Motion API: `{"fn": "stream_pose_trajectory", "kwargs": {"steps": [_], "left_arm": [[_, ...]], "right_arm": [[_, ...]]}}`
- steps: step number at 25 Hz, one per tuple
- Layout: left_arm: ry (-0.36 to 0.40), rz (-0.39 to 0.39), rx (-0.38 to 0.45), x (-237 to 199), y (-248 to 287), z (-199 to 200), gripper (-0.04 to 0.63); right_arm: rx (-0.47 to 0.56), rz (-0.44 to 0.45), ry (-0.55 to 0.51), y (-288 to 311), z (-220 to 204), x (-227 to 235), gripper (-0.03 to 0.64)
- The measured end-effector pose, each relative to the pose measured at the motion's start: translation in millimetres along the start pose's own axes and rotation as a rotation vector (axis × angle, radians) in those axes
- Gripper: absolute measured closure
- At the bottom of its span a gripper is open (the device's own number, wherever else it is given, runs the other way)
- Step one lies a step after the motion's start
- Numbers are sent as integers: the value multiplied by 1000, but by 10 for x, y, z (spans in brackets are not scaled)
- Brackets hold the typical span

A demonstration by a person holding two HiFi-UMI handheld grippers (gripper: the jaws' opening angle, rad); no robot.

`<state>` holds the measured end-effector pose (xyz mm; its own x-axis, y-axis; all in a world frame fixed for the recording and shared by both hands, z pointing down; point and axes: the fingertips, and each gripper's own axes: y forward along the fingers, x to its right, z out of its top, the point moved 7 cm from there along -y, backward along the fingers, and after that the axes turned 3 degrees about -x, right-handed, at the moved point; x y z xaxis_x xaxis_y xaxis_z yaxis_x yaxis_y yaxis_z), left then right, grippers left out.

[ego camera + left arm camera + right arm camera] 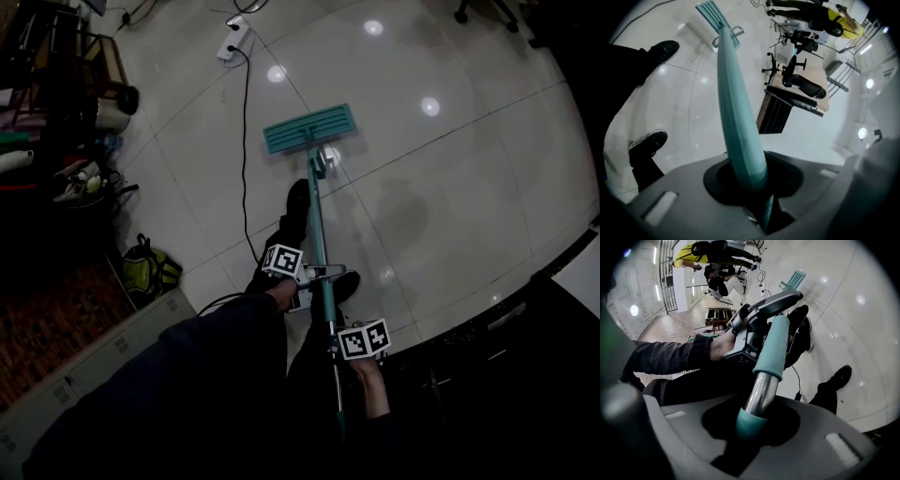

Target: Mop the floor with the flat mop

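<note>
Flat mop [317, 216]: teal head [309, 128] lies flat on the white tiled floor [450, 187], at 12 o'clock from the person's shoe [298, 202]. Its handle [320, 246] slants back toward 6 o'clock.
Left claw [322, 273]: closed around the teal part of the handle.
Right claw [334, 349]: clamped on the handle's upper end, at 6 o'clock from the left one.
Black cable [246, 150] and power strip [234, 39]: on the floor, at 11 o'clock from the head.
</note>
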<state>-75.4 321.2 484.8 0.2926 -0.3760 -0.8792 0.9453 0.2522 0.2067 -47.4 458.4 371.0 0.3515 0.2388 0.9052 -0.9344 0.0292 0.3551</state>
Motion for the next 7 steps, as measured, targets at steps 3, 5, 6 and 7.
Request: {"fn": "stream_pose_trajectory", "kwargs": {"steps": [3,5,6,7], "left_arm": [[4,-2,-13,28,3,105,482],[-5,7,-23,45,17,187,482],[-8,11,-28,53,23,222,480],[-10,13,-32,62,29,255,482]], "right_arm": [[12,5,5,-3,102,-6,522],[20,8,10,-22,190,1,522],[26,11,12,-27,226,2,522],[32,14,15,-32,261,3,522]]}}
